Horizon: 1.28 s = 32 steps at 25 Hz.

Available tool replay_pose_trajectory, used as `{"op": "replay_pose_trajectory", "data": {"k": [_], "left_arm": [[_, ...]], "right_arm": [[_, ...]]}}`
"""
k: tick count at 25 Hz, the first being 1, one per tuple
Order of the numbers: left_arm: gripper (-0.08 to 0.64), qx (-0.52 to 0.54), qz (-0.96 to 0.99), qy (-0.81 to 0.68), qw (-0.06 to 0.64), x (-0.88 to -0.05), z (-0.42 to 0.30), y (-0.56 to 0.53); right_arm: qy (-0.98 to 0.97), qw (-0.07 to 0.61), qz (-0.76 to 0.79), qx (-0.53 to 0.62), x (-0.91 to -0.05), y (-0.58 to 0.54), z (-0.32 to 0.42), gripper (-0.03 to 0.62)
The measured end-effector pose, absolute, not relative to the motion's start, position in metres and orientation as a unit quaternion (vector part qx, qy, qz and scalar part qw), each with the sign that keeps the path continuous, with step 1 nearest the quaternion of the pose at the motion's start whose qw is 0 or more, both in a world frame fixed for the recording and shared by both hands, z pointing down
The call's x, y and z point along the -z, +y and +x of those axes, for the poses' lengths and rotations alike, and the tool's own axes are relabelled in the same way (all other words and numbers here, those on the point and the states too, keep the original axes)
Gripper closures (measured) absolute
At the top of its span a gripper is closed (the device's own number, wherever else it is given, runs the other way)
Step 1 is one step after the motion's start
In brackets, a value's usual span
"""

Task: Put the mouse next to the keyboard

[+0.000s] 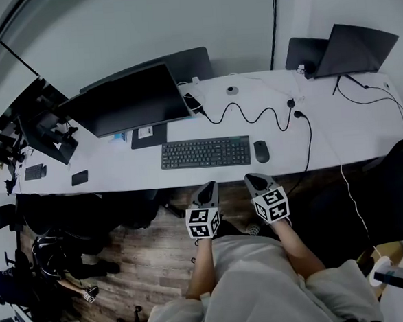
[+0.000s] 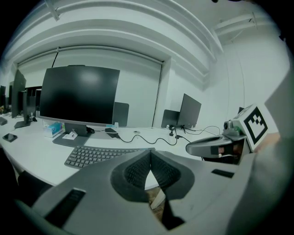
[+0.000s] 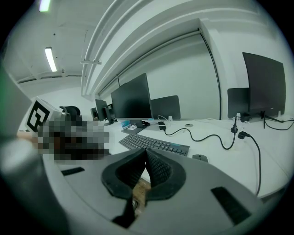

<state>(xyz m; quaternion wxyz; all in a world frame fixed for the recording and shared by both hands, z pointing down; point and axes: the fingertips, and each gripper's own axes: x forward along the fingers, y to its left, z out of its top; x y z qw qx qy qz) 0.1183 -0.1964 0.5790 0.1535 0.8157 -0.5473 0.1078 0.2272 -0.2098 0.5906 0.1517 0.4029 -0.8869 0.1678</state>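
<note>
Office space with a wood floor holds a long white surface carrying a dark monitor and a laptop. Before the monitor lies the keyboard, and the mouse sits just beside its right end, so the task looks done. Left tool and right tool hang off the near edge, jaws closed together, both empty.

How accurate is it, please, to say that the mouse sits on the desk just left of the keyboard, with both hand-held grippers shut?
Wrong side: the head view shows the mouse just right of the keyboard. It does sit on the desk, and the left hand-held gripper and right hand-held gripper are shut.
</note>
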Motion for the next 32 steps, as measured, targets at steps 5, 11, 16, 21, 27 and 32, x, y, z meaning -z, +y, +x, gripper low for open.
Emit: {"op": "replay_pose_trajectory", "data": {"k": [5,11,16,21,27,32], "left_arm": [[0.537,-0.109,0.815,-0.548,0.156,-0.5816,0.1180,-0.1966],[0.537,-0.109,0.813,-0.548,0.162,-0.5852,0.1186,-0.1953],[0.537,-0.109,0.811,-0.551,0.164,-0.5864,0.1157,-0.1939],[0.537,-0.106,0.810,-0.553,0.164,-0.5882,0.1137,-0.1944],[0.537,-0.105,0.811,-0.551,0.164,-0.5868,0.1149,-0.1932],[0.537,-0.104,0.813,-0.550,0.162,-0.5867,0.1147,-0.1914]], "right_arm": [[-0.884,0.148,0.407,-0.176,-0.5929,-0.2102,0.2292,0.585],[-0.886,0.147,0.402,-0.180,-0.5937,-0.2086,0.2278,0.586],[-0.887,0.150,0.399,-0.180,-0.5951,-0.2069,0.2254,0.586],[-0.887,0.151,0.399,-0.178,-0.5957,-0.2082,0.2248,0.586],[-0.887,0.153,0.399,-0.178,-0.5944,-0.2064,0.2251,0.586],[-0.887,0.153,0.400,-0.174,-0.5942,-0.2036,0.2251,0.586]]}}
